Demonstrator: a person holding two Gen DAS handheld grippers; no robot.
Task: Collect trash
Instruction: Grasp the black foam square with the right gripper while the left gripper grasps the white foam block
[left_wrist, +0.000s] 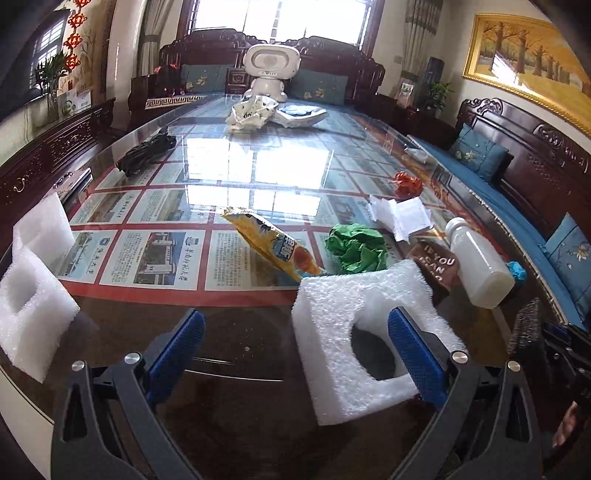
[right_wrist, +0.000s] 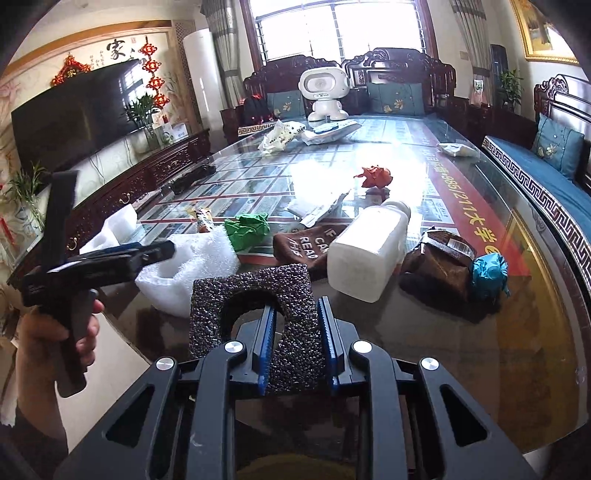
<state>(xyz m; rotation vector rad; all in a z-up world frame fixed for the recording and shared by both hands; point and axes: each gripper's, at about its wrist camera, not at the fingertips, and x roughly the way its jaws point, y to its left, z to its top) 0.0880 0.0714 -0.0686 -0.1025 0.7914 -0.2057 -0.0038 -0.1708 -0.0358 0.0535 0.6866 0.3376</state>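
Observation:
My right gripper (right_wrist: 297, 317) is shut on a black foam piece (right_wrist: 255, 291) with an arched cut-out, held just above the near table edge. A white foam block (left_wrist: 332, 317) with a round hole lies in front of my left gripper (left_wrist: 295, 328), whose jaws stand open; its right finger (left_wrist: 410, 350) overlaps the hole and its left finger is clear of the block. In the right wrist view a hand (right_wrist: 85, 332) holds the left gripper (right_wrist: 159, 254) over that white foam block (right_wrist: 184, 269). The black foam piece (left_wrist: 524, 325) shows at the right edge of the left wrist view.
On the glass table (left_wrist: 240, 354) lie a yellow snack wrapper (left_wrist: 269, 243), green crumpled paper (left_wrist: 354, 247), a white bottle (right_wrist: 369, 243), a brown pouch (right_wrist: 303, 243), a brown wrapper (right_wrist: 439, 266), a teal paper ball (right_wrist: 487, 273), orange paper (right_wrist: 373, 175) and more white foam (left_wrist: 33, 295). A toy robot (left_wrist: 269, 70) stands at the far end.

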